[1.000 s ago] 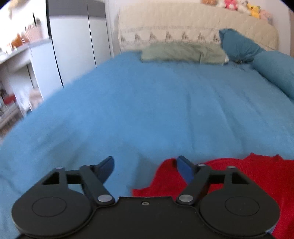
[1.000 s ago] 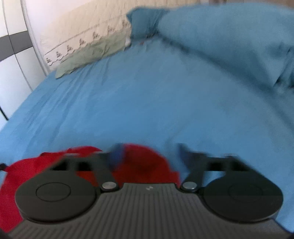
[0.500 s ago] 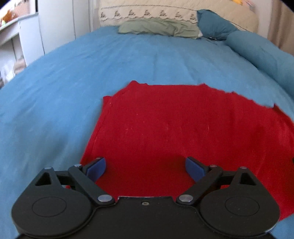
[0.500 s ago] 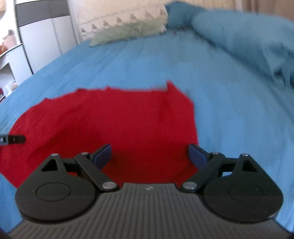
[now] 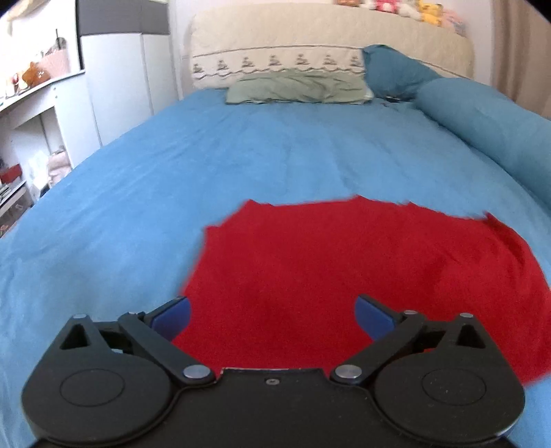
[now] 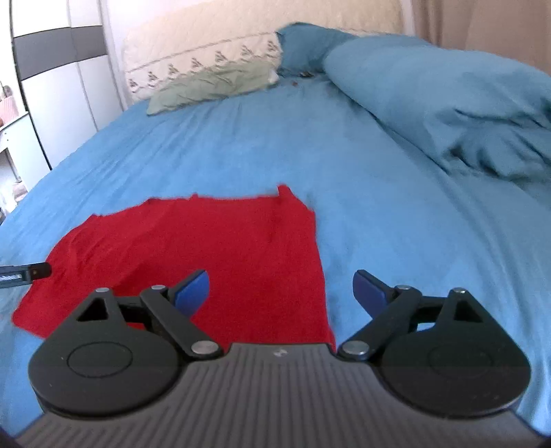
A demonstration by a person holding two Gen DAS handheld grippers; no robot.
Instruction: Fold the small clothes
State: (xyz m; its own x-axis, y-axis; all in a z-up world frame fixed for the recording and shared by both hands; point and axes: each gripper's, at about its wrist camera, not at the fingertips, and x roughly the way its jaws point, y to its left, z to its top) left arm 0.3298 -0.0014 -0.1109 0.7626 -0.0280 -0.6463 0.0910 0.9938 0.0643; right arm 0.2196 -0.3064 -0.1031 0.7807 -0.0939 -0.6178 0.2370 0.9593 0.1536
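A red garment (image 5: 361,275) is laid flat on the blue bedspread (image 5: 241,155), toward the near part of the bed. In the left wrist view its far edge is seen as ragged and slightly uneven; a small ruck is visible at its right end.

The left hand-held gripper (image 5: 272,315) is held above the garment's near-left part w/ jaws spread wide — they have just been opening, and nothing is clamped between the blue pads (image 5: 172,315). Whether the pads touch the cloth cannot be told.

The right hand-held gripper (image 6: 280,293) is likewise held wide apart, nothing pinched. It is positioned over the garment's right edge: its left pad (image 6: 193,291) is seen over red cloth (image 6: 213,255), its right pad over bare bedspread (image 6: 396,213). At the left edge of the right wrist view a dark tip of the other gripper (image 6: 31,270) is seen over the garment's left part.

Further back, a green pillow (image 5: 299,90) is propped at the cream headboard cover (image 5: 310,41), w/ a darker blue pillow (image 5: 392,72) beside it & a rolled blue duvet (image 6: 447,103) along the bed's right side. Plush toys (image 5: 406,7) are lined up on top of the headboard. A white wardrobe (image 5: 120,75) and shelves (image 5: 31,103) are seen to the left of the bed.
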